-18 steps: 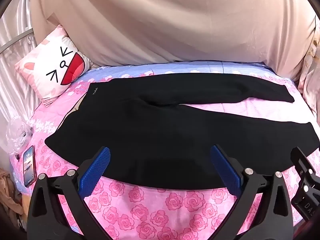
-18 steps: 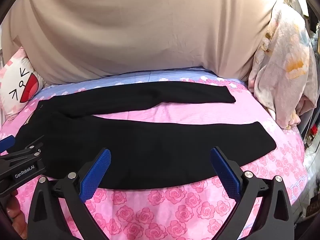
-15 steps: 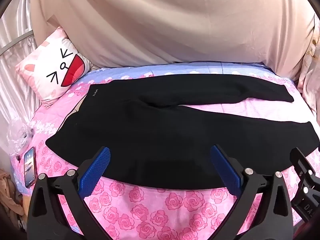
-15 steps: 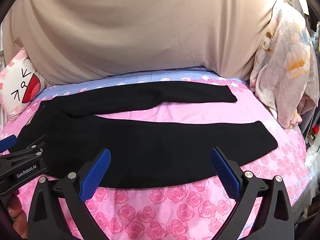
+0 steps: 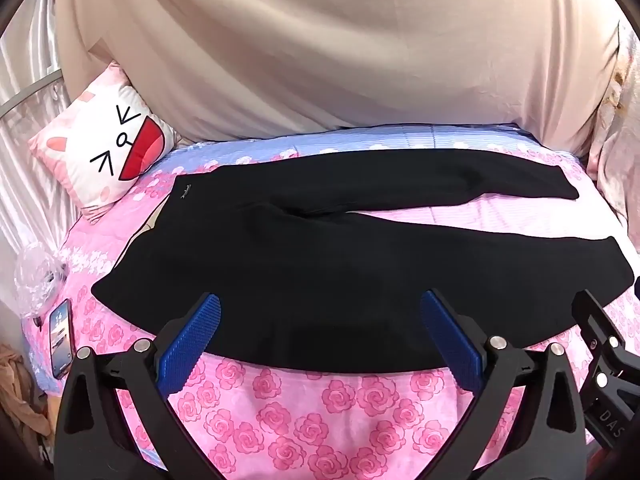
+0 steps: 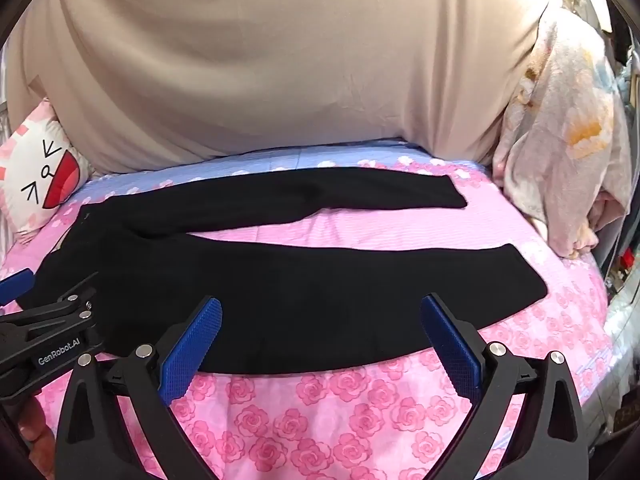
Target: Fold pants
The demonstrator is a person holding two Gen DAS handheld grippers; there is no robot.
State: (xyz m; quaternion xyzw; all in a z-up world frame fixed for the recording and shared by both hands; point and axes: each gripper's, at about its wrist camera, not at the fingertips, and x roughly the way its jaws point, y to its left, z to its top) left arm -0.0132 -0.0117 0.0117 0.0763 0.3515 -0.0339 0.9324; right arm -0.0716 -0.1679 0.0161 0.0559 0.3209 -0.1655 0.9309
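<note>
The black pants [image 5: 320, 264] lie flat lengthwise across the bed [image 5: 320, 408], waistband toward the pillow [image 5: 108, 152], legs splayed apart. Left claw [image 5: 320, 336] and right claw [image 6: 320, 336] hover spread wide, empty.

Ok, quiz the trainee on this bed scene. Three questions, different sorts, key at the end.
1. True or false: the black pants are already folded in half.
2. Multiple choice: the left gripper and right gripper are A) both open and holding nothing, B) both shut on the pants, C) one open, one shut.
3. Fill in: at the waistband end, the cartoon-face ____ leans against the beige drape.

Key: 1 false, they lie spread flat with both legs apart; 2 A; 3 pillow.
</note>
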